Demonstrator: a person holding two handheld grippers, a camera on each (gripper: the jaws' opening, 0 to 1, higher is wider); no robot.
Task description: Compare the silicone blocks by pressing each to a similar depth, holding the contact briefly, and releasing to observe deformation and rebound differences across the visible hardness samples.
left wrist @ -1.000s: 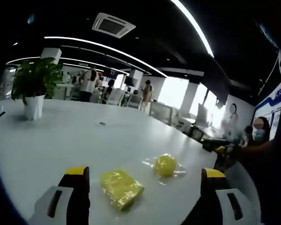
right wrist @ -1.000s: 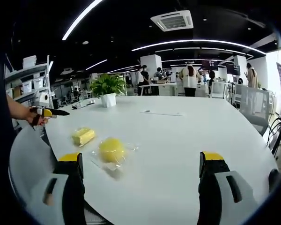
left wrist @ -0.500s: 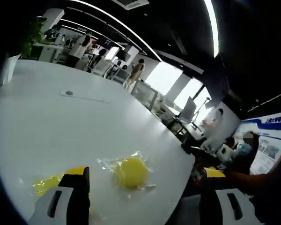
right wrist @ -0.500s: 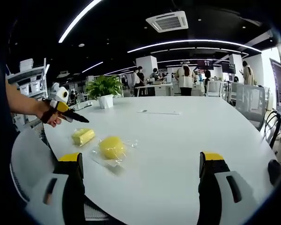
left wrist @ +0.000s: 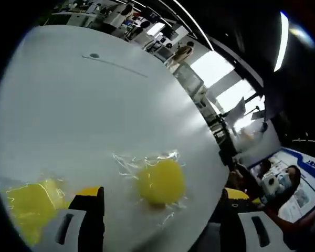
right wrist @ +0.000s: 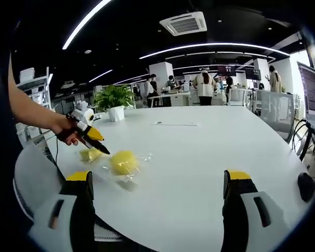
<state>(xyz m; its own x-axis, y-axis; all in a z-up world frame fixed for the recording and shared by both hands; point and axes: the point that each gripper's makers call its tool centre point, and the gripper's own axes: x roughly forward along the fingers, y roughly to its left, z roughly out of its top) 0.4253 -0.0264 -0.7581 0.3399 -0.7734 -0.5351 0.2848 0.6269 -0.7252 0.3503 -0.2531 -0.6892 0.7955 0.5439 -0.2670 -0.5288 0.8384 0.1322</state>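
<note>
the left gripper (right wrist: 97, 143) is angled steeply down over the near left part of the white table (right wrist: 210, 152), its yellow-tipped jaws spread apart with nothing between them, likely so one tip can press a sample. seen from the right gripper view, its dark tips hang just above the rectangular yellow block (right wrist: 90, 154), and i can't tell whether they touch it. the round yellow block (left wrist: 160, 181) lies just right of that one, apart from it, on a crinkled clear plastic wrap (left wrist: 127, 164). both samples look matte and soft-edged, against the table's smooth sheen. the right gripper (right wrist: 157, 197) waits well back at the near edge, jaws wide and empty, probably to watch. a potted plant (right wrist: 113, 99) stands far left.
</note>
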